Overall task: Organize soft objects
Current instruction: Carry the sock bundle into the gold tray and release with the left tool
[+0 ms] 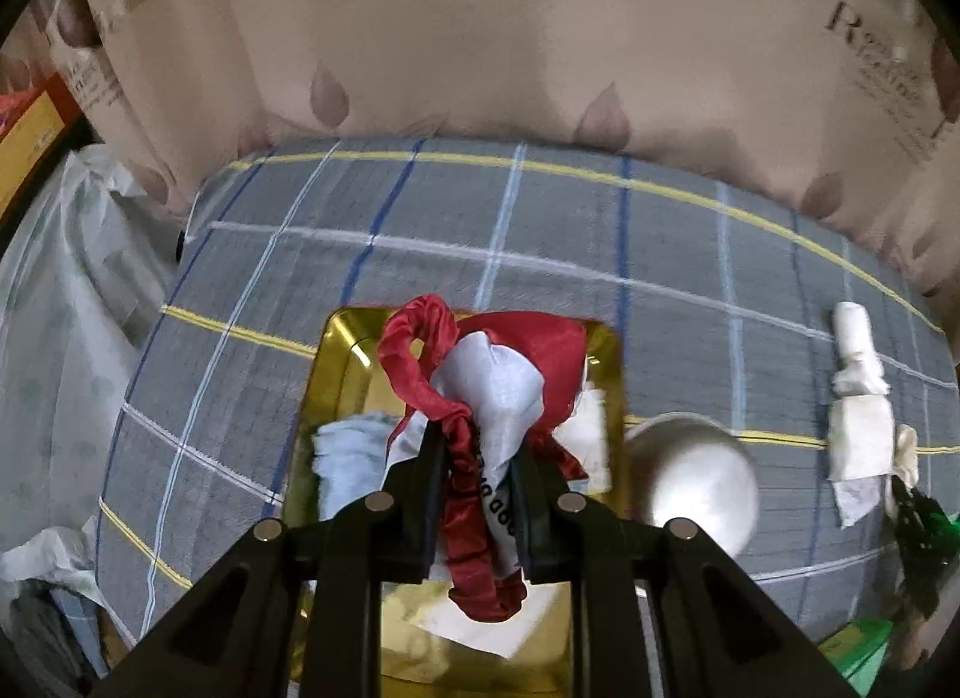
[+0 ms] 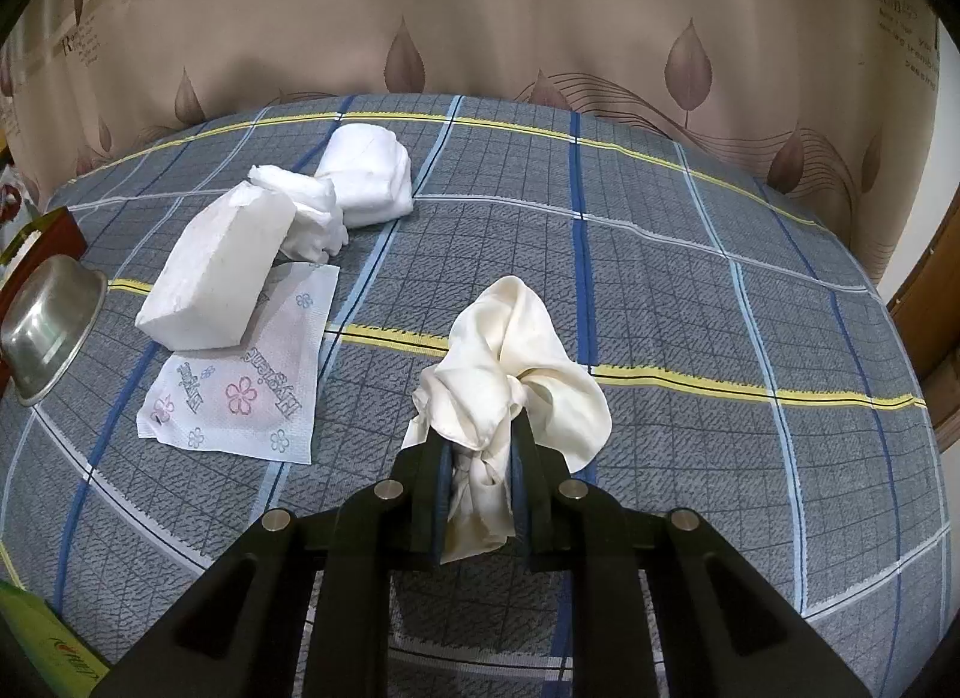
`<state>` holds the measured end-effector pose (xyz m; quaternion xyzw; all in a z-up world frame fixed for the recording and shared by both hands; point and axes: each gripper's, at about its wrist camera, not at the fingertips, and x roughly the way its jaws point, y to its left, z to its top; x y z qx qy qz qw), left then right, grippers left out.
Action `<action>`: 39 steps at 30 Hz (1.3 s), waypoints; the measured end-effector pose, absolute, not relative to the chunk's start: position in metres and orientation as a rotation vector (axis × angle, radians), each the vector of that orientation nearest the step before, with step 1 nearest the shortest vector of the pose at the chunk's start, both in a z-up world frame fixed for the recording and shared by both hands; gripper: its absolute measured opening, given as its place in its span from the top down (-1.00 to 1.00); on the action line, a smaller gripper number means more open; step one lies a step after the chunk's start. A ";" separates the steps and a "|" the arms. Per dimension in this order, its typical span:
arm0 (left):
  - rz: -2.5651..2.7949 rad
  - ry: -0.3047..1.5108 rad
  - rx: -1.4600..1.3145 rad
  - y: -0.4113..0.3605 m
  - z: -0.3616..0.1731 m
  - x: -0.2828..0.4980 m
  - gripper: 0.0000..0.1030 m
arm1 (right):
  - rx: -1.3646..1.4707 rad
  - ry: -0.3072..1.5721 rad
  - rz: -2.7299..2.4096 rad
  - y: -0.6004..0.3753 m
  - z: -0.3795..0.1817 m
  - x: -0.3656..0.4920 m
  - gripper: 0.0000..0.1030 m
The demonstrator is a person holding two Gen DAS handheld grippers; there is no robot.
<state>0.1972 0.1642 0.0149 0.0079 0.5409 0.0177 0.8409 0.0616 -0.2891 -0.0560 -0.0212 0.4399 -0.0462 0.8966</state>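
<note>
Above the shiny gold rectangular tray (image 1: 336, 374), your left gripper (image 1: 474, 452) clamps a red satin scrunchie with white printed cloth (image 1: 480, 392); pale folded cloths lie in the tray. Your right gripper (image 2: 477, 434) pinches a cream silky cloth (image 2: 516, 350) over the grey plaid tablecloth (image 2: 690, 290).

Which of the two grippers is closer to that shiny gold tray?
Left. The left gripper, shut on a red and white cloth, hangs right over the gold tray. The right gripper, shut on a cream cloth, is off to the side over the checked tablecloth.
</note>
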 end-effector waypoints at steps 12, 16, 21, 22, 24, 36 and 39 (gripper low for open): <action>0.091 1.175 0.045 0.179 -0.019 0.214 0.51 | -0.044 0.912 -0.097 -0.289 -0.056 0.062 0.68; 0.097 1.183 0.048 0.178 -0.025 0.217 0.42 | -0.044 0.912 -0.097 -0.289 -0.056 0.062 0.68; 0.092 1.189 0.057 0.176 -0.024 0.217 0.27 | -0.045 0.912 -0.097 -0.289 -0.056 0.062 0.68; 0.086 1.186 0.055 0.176 -0.024 0.216 0.21 | -0.045 0.911 -0.097 -0.289 -0.056 0.062 0.67; 0.072 1.171 0.045 0.176 -0.019 0.214 0.14 | -0.045 0.911 -0.098 -0.289 -0.056 0.062 0.67; 0.045 1.102 0.038 0.178 0.016 0.187 0.11 | -0.046 0.911 -0.099 -0.288 -0.056 0.062 0.67; 0.045 1.082 0.023 0.187 0.024 0.171 0.11 | -0.047 0.911 -0.100 -0.288 -0.056 0.062 0.67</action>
